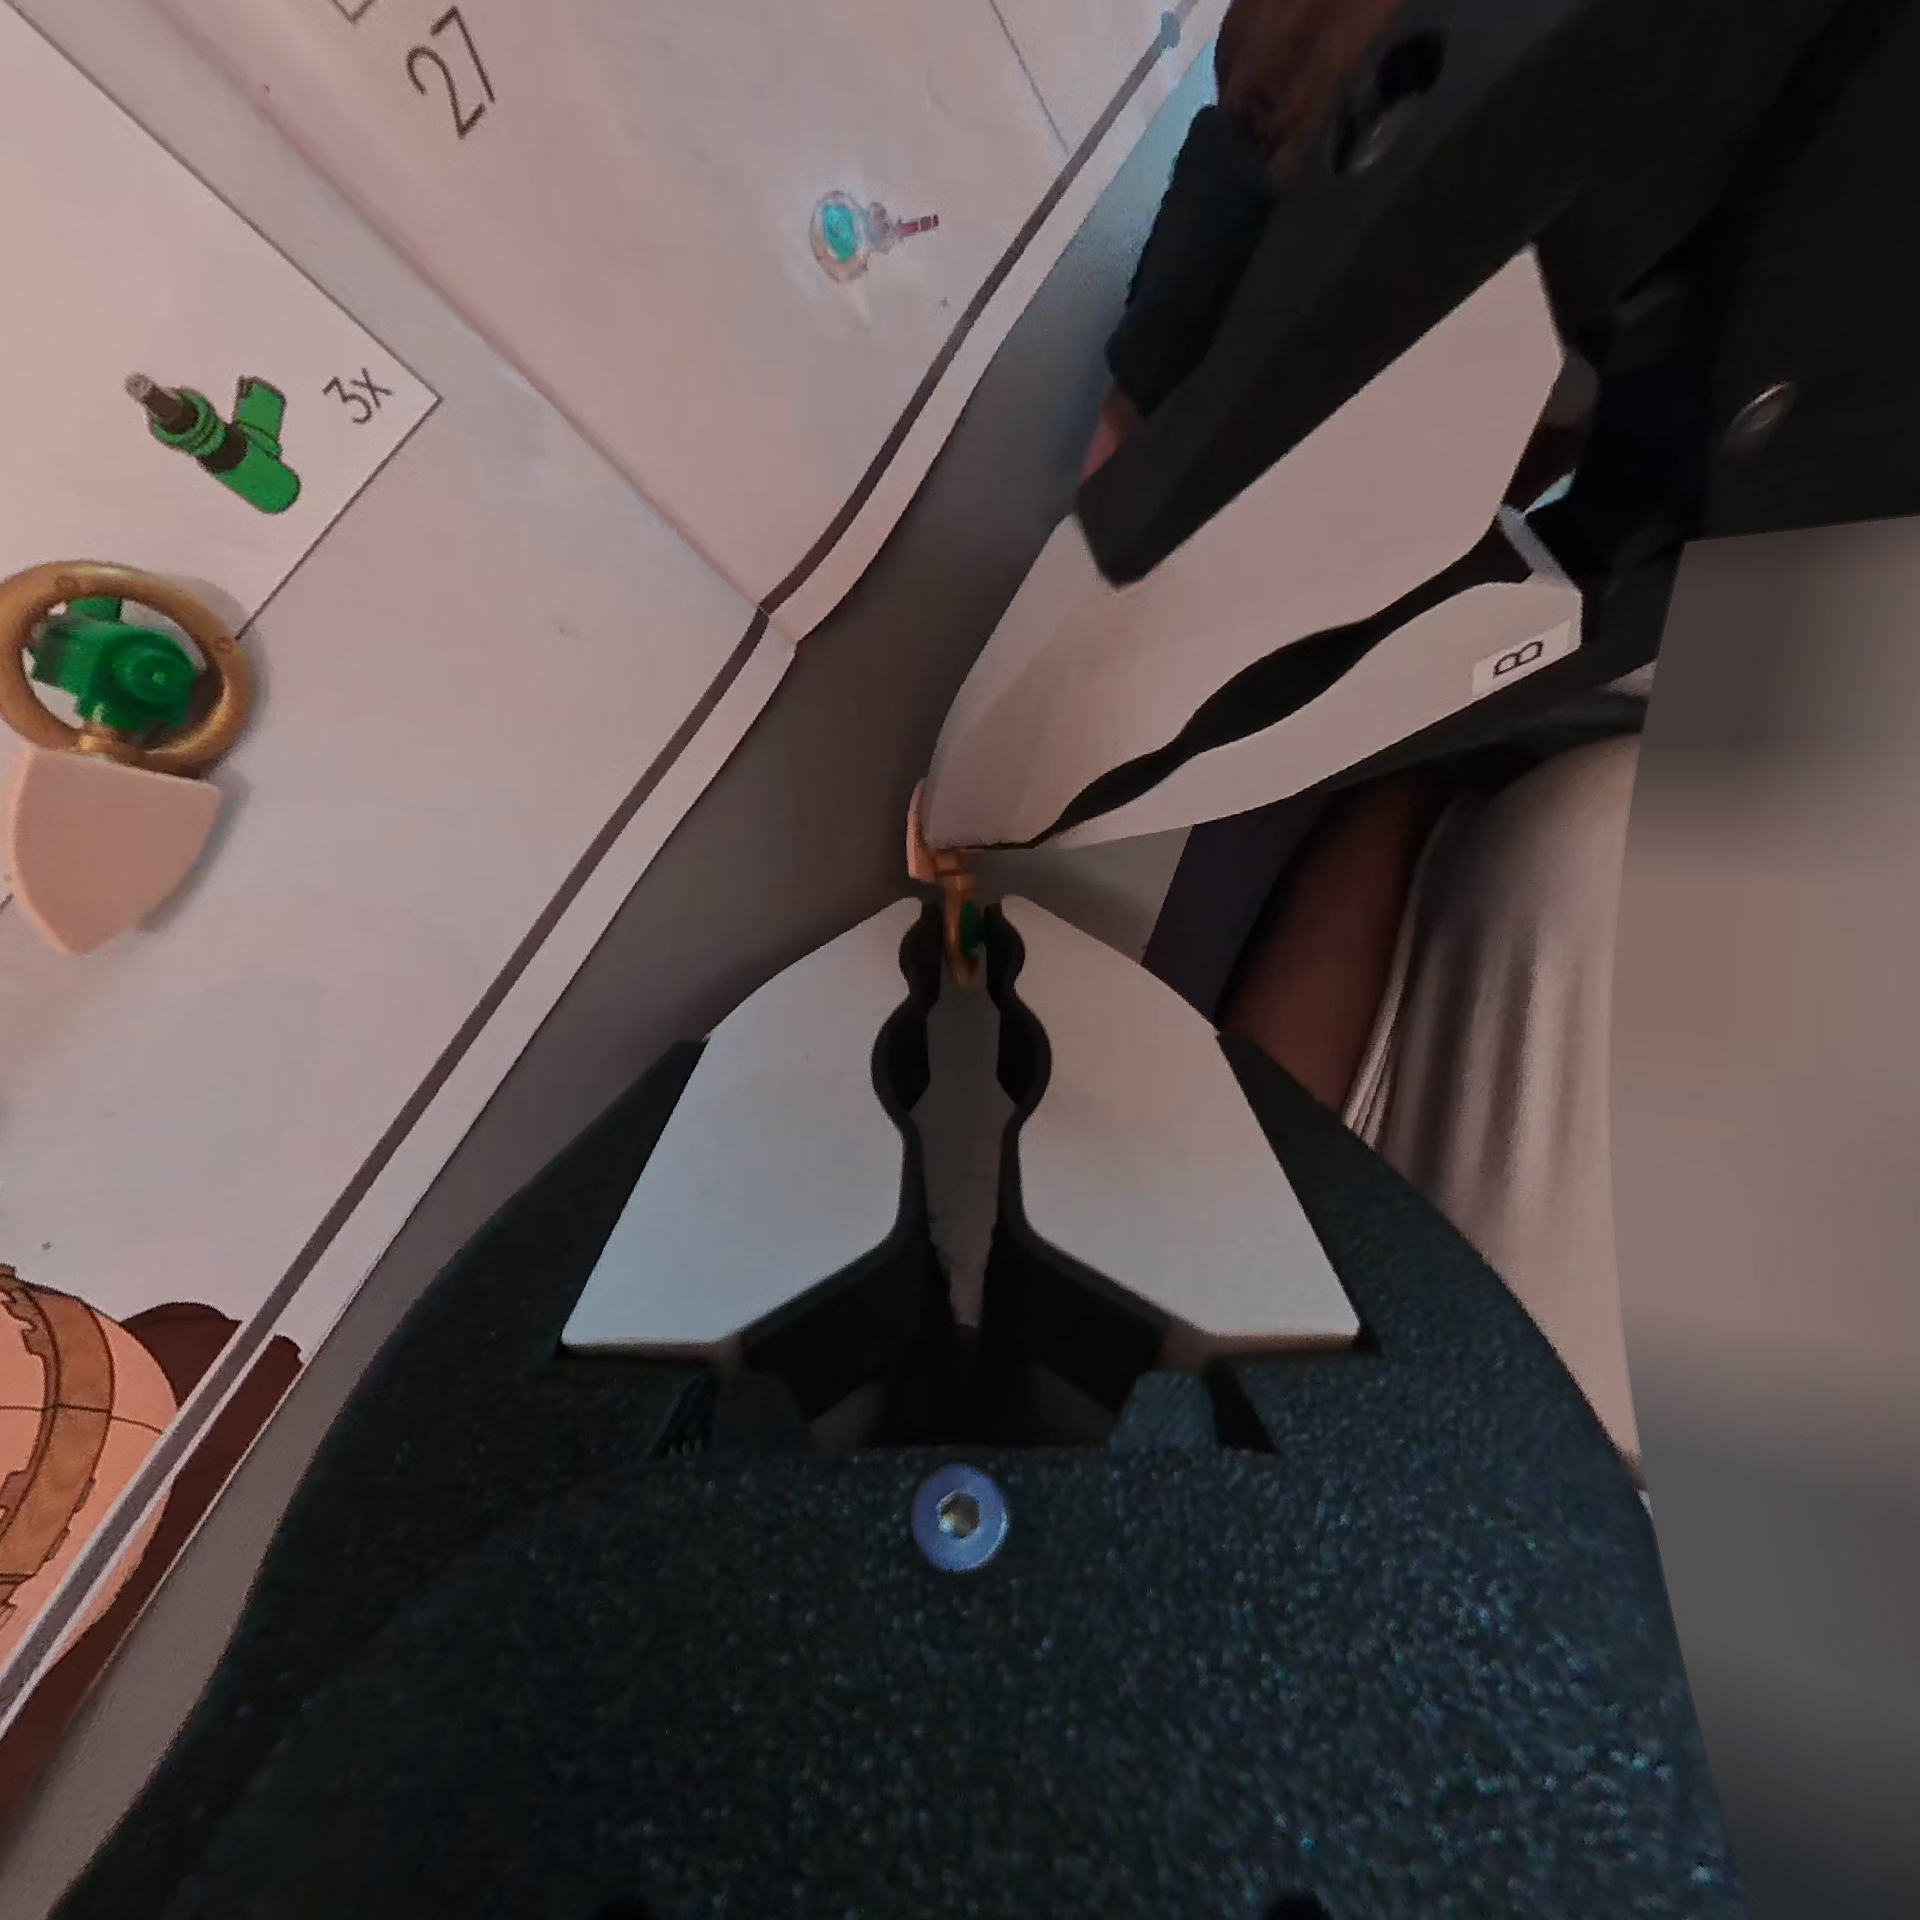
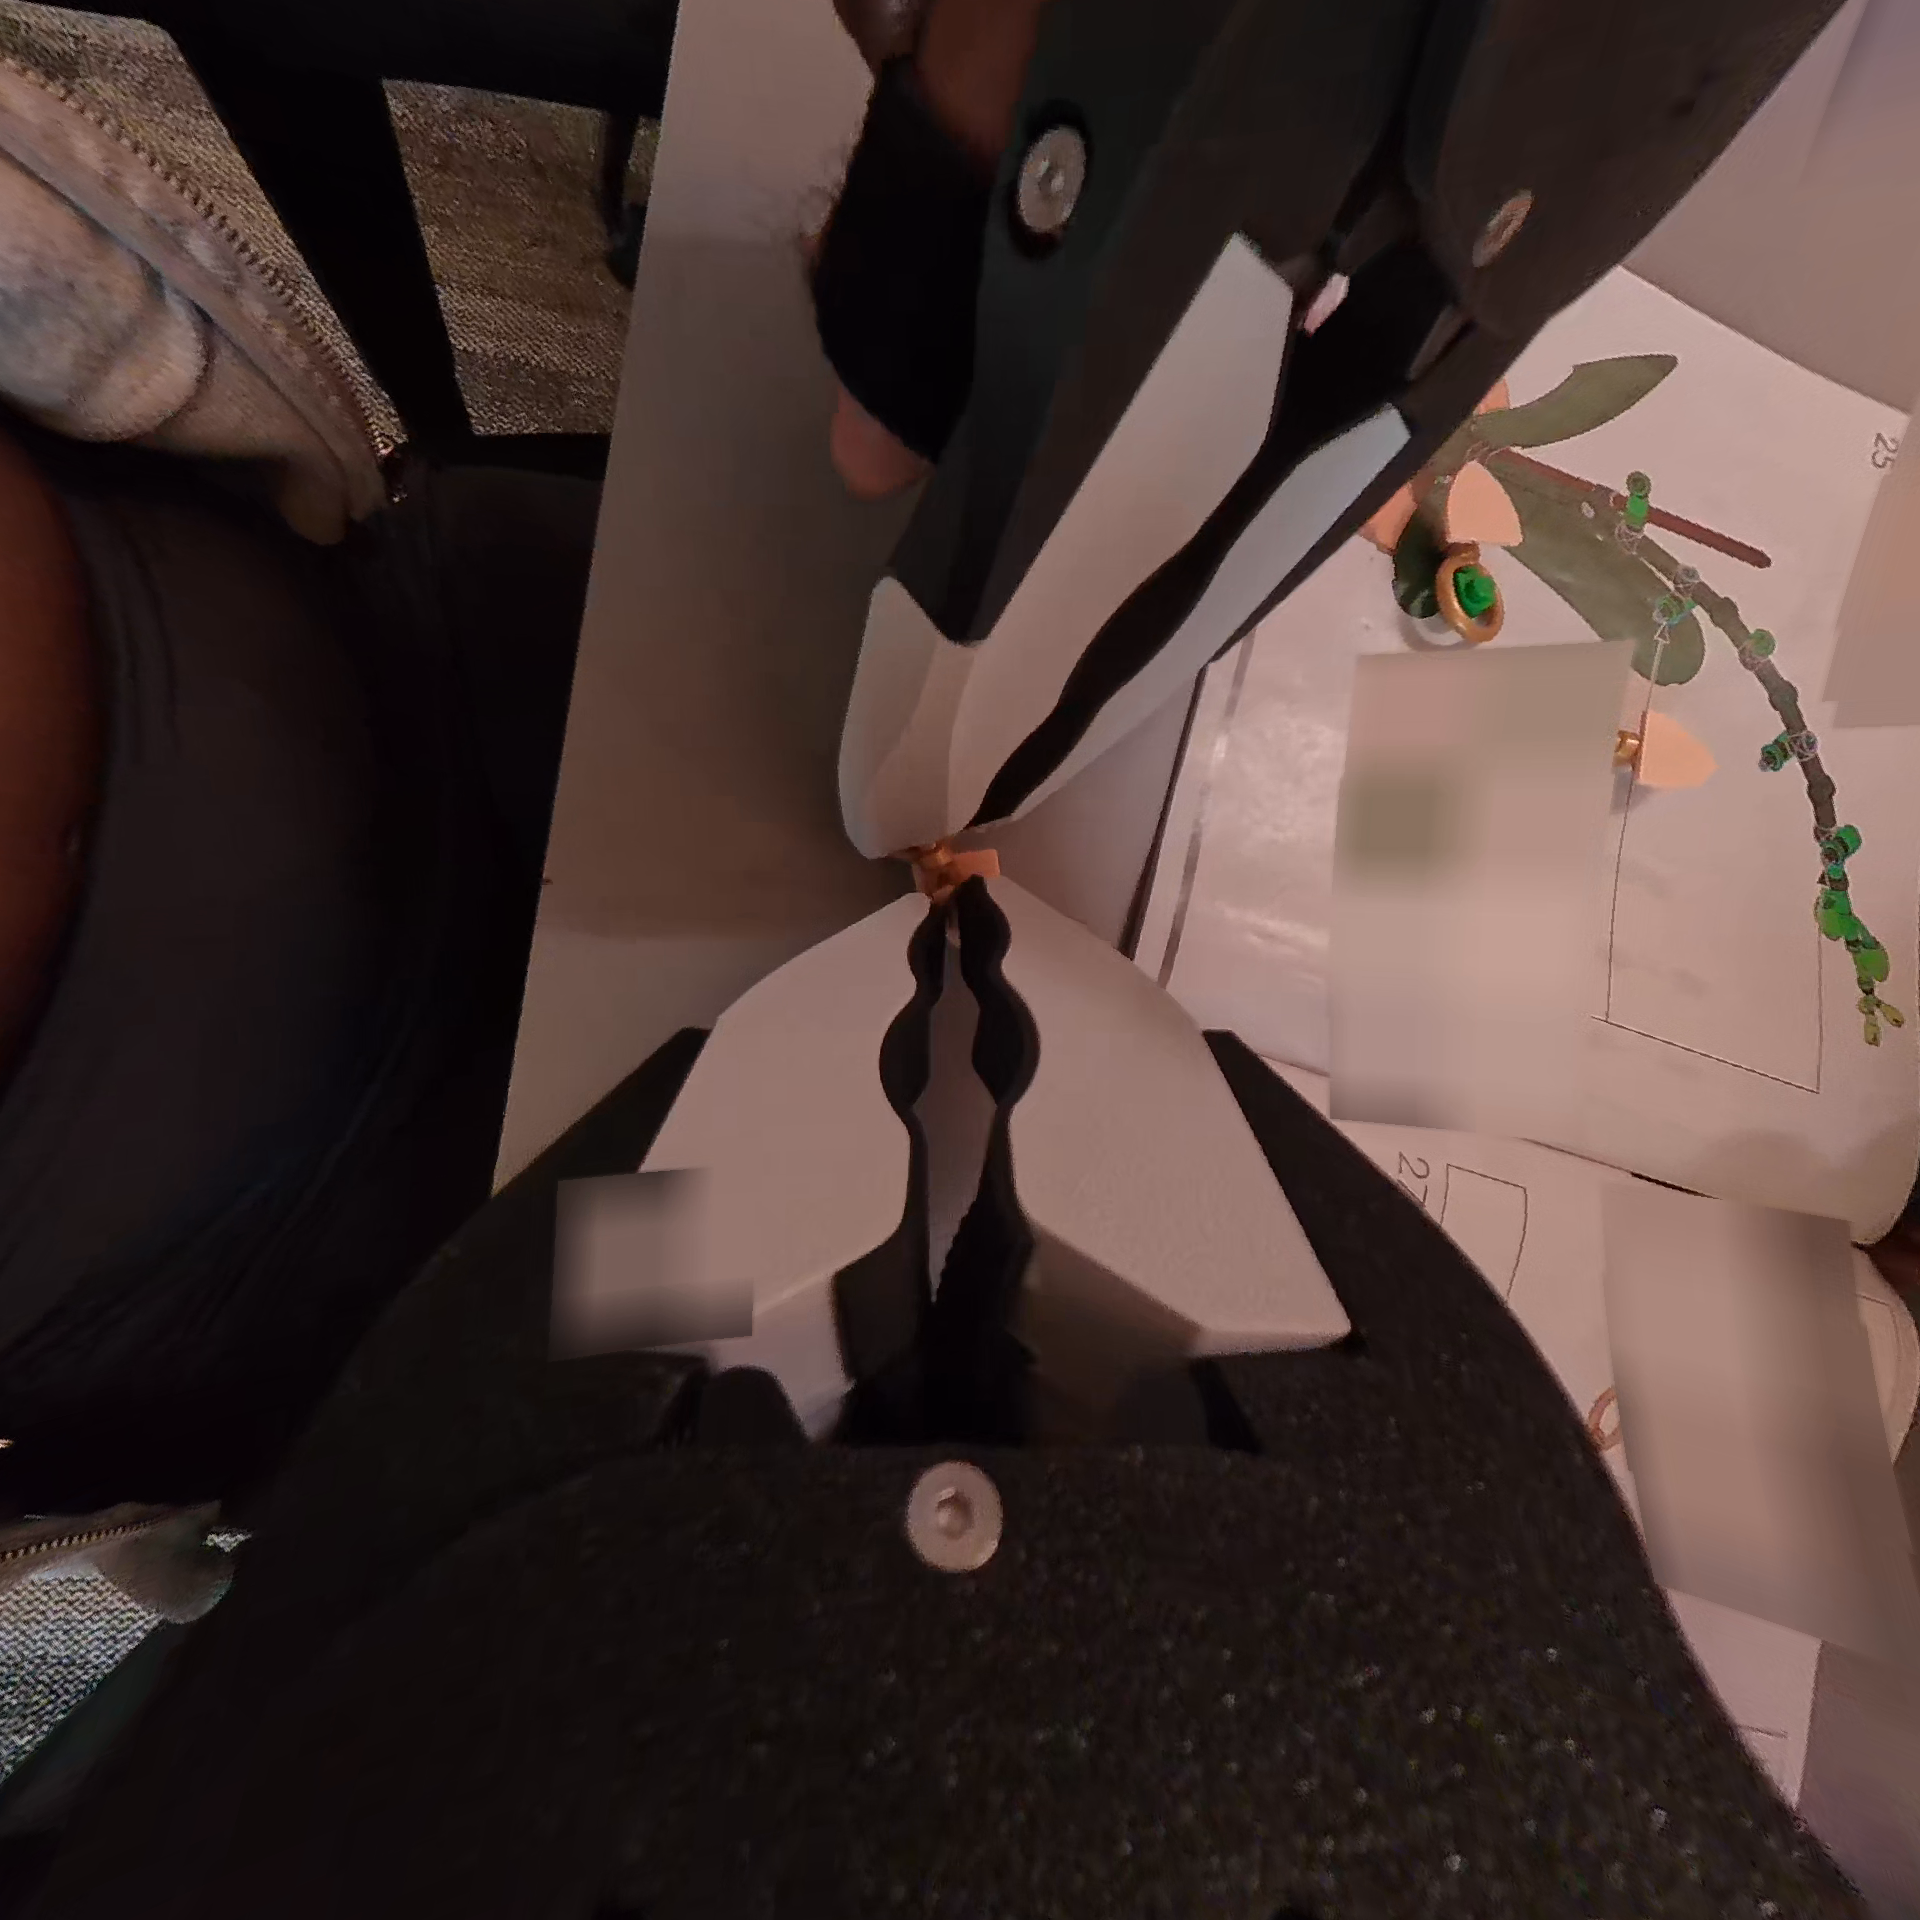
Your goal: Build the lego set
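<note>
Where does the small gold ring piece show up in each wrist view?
Left wrist view: gold ring at centre, edge-on between the left claw's tips, the right claw meeting it from the upper right.
Right wrist view: gold ring just above centre, where the right claw and left claw touch tips.
Shared landmark: the open instruction booklet lying behind the claws.

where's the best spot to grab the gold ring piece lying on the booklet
Grip the gold ring across its outer rim from above: it lies flat on the instruction booklet, a green piece fills its middle, and a pale petal piece adjoins one edge.
</note>
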A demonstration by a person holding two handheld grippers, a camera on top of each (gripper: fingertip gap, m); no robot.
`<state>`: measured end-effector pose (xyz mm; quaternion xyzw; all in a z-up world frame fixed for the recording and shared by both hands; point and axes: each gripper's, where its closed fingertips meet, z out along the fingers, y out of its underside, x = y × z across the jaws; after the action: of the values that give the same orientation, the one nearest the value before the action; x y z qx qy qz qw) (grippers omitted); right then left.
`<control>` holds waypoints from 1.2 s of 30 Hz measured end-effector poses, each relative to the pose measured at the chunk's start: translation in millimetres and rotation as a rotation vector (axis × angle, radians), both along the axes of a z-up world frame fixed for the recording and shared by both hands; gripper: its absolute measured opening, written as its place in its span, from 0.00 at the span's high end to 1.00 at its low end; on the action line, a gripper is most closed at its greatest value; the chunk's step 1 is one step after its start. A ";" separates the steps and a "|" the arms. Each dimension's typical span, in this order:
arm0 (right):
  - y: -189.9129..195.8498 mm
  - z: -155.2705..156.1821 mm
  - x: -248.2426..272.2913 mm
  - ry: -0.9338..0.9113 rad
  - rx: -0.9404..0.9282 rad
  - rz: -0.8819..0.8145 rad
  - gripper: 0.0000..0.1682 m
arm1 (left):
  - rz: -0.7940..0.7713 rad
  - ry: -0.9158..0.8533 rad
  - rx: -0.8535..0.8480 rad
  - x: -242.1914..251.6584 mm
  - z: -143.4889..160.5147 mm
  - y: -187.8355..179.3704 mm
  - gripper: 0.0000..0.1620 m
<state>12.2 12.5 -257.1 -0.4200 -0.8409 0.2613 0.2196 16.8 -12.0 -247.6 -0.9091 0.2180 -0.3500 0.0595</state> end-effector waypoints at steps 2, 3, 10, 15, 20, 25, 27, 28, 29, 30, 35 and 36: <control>-0.5 -0.4 0.0 0.005 -0.012 0.010 0.98 | -0.019 0.011 0.001 1.0 -0.2 -0.1 0.95; -0.6 -0.3 0.1 0.008 -0.026 0.012 0.98 | -0.024 0.014 0.000 1.4 -0.2 -0.2 0.95; -2.3 -0.3 -1.8 0.037 -0.023 0.028 0.97 | -0.042 -0.004 -0.012 5.3 -0.1 -0.5 0.95; -4.3 2.6 1.0 0.066 -0.010 0.063 0.97 | -0.052 -0.015 -0.007 4.8 -0.5 -3.5 0.95; -3.3 2.9 2.4 0.072 -0.033 0.060 0.97 | -0.035 -0.028 -0.004 4.4 -0.2 -3.6 0.95; -1.7 3.7 3.7 0.077 -0.023 0.069 0.97 | -0.049 -0.017 -0.006 5.9 -0.6 -4.2 0.95; 1.1 4.4 4.2 0.079 -0.014 0.066 0.92 | -0.060 -0.019 -0.010 7.2 -0.6 -5.7 0.95; 1.7 4.4 5.7 0.074 -0.014 0.072 0.92 | -0.062 -0.020 -0.011 7.3 -0.2 -6.1 0.95; 2.1 3.9 7.2 0.068 -0.012 0.077 0.92 | -0.065 -0.020 -0.009 7.7 -0.1 -6.4 0.95; 2.2 3.3 8.4 0.063 -0.009 0.085 0.91 | -0.066 -0.020 -0.009 7.8 -0.2 -6.4 0.95; 1.8 -0.4 14.9 0.060 -0.018 0.140 0.92 | -0.075 -0.022 0.000 7.9 0.1 -6.8 0.95; 1.1 -1.9 14.5 0.056 -0.025 0.142 0.92 | -0.077 -0.021 0.002 7.9 0.1 -6.8 0.95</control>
<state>26.6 13.5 -259.1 -0.3545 -0.8588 0.2984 0.2186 24.6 -18.8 -247.5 -0.8962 0.2523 -0.3615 0.0494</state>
